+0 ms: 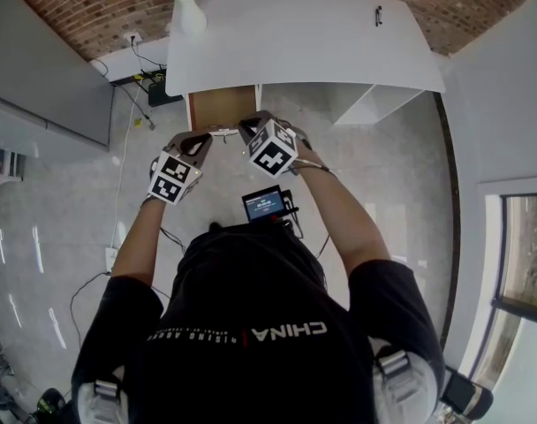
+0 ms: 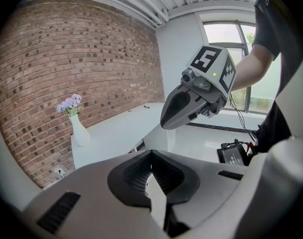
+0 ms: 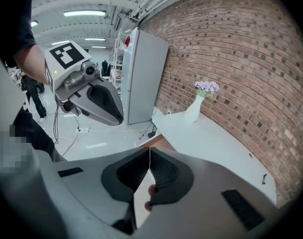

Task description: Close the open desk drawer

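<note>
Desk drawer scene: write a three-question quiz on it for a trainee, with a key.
1. True or false: the desk drawer is already pushed fully in.
2. What stands on the far left corner of the white desk? A) a vase of purple flowers B) a laptop C) a mug
3. Fill in: in their own views, the jaws of the left gripper and the right gripper are both ____, with nothing between them.

Key: 1 false, it stands pulled out from under the desk top; 2 A; 3 shut.
</note>
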`<state>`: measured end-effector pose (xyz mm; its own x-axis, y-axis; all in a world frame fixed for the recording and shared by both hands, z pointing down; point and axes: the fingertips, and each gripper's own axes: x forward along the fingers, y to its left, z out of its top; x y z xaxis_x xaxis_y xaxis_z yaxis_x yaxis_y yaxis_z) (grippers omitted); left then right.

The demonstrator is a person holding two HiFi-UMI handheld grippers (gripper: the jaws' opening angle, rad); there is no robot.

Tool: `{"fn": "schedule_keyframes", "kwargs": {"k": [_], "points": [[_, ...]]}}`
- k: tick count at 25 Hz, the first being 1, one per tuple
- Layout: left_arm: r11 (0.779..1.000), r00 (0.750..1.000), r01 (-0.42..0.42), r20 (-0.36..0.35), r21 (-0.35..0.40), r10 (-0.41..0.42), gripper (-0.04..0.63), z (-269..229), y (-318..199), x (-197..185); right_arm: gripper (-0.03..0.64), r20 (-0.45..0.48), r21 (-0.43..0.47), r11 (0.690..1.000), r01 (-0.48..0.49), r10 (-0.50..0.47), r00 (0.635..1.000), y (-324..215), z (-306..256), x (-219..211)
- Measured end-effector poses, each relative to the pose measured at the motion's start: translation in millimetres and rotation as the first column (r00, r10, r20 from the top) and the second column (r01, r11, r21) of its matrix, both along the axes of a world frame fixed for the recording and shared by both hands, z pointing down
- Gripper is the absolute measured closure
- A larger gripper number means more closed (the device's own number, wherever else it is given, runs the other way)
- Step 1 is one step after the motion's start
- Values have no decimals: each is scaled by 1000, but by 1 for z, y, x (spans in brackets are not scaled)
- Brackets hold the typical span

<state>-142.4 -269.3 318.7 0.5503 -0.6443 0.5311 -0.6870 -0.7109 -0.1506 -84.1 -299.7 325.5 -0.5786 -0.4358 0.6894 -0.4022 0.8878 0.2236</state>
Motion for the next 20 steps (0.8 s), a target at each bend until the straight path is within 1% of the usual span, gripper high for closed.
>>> {"fn": "schedule_keyframes", "kwargs": {"k": [3, 6, 11, 16, 20], "points": [[1000, 1000, 10, 9, 1, -10, 583, 0, -4, 1, 601, -49, 35, 999, 16, -14, 999, -7, 0, 6], [1000, 999, 26, 20, -4, -25, 583, 2, -7, 2, 601, -67, 40, 999, 27, -25, 997, -11, 2, 9], [997, 997, 69, 20, -25, -68, 583, 7, -12, 11, 601, -33, -14, 999, 31, -31, 999, -17, 7, 25], [992, 993, 118, 21, -49, -117, 583, 21, -18, 8, 601, -41, -53, 997, 52, -54, 998, -24, 28, 32], [990, 995, 104, 11, -98, -104, 583, 48, -19, -3, 601, -60, -82, 996, 37, -42, 997, -29, 55, 22]]}}
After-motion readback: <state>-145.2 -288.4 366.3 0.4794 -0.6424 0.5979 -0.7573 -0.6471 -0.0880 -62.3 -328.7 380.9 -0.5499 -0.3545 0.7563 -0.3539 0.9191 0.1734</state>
